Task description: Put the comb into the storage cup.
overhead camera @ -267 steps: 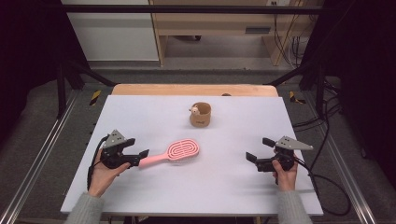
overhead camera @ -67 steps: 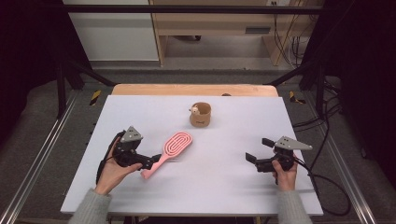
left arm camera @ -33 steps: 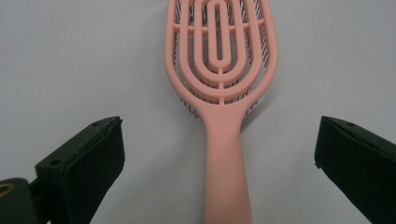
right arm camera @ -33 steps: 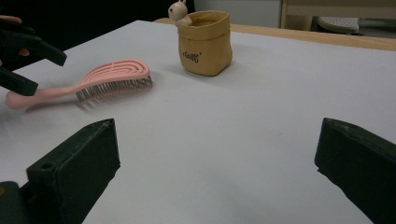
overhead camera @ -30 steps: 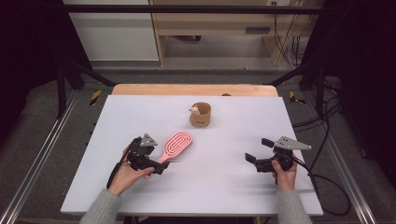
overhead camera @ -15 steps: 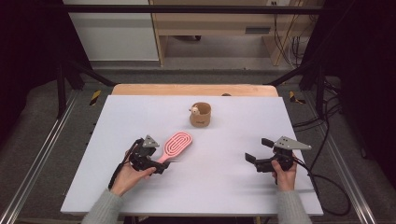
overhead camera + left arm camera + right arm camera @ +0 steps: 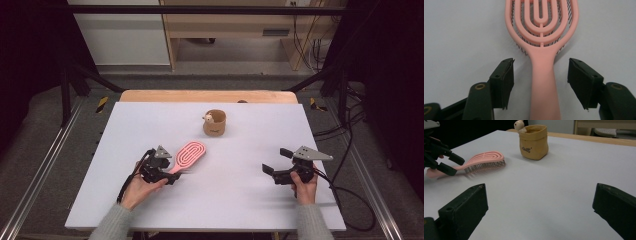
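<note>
- Left gripper (image 7: 172,174): jaws have just been closing, now half open astride the handle of the brush (image 7: 541,50), a gap on each side; not yet grasping it.
- The brush lies bristles-down, near and left of the pouch (image 7: 215,122), pointing toward it; since the earliest frame it has swung from lying crosswise.
- The pouch's dark print is too small to read.
- Right gripper (image 7: 276,161): wide open, empty, well right of the pouch.
</note>
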{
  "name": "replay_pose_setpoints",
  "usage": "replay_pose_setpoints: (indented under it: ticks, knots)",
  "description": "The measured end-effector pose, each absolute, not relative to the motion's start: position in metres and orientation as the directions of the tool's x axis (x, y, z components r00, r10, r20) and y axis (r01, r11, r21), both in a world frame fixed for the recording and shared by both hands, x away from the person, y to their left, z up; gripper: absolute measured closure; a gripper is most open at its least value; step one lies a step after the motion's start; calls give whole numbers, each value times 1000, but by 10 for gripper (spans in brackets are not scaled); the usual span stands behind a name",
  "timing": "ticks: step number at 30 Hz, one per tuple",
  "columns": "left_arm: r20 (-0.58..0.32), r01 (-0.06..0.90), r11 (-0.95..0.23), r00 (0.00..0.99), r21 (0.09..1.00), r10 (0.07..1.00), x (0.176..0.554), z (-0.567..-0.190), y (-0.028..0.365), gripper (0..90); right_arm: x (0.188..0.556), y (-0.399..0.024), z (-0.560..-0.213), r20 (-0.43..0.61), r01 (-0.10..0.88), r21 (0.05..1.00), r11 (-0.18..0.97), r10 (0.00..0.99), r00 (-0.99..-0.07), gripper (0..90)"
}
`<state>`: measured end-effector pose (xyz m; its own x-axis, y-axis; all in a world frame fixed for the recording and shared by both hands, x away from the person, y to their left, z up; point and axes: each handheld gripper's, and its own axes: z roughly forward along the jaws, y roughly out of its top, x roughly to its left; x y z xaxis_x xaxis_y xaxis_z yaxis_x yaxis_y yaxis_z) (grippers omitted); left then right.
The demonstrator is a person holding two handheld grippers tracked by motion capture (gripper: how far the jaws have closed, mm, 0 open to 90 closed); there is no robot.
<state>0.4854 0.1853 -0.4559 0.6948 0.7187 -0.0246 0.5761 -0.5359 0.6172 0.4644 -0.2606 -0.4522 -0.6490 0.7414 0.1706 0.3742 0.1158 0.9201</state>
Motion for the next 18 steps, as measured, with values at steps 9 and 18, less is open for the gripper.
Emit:
replay_pose_setpoints:
  ticks: [9,18]
  knots:
    - [-31,587,-542,695,602,718,487,-458,183,502,464,-261,-452,170,375,920,118,741,-650,4]
    - [-21,593,-548,690,589,724,488,-460,180,564,464,-261,-452,170,375,920,117,742,-649,4]
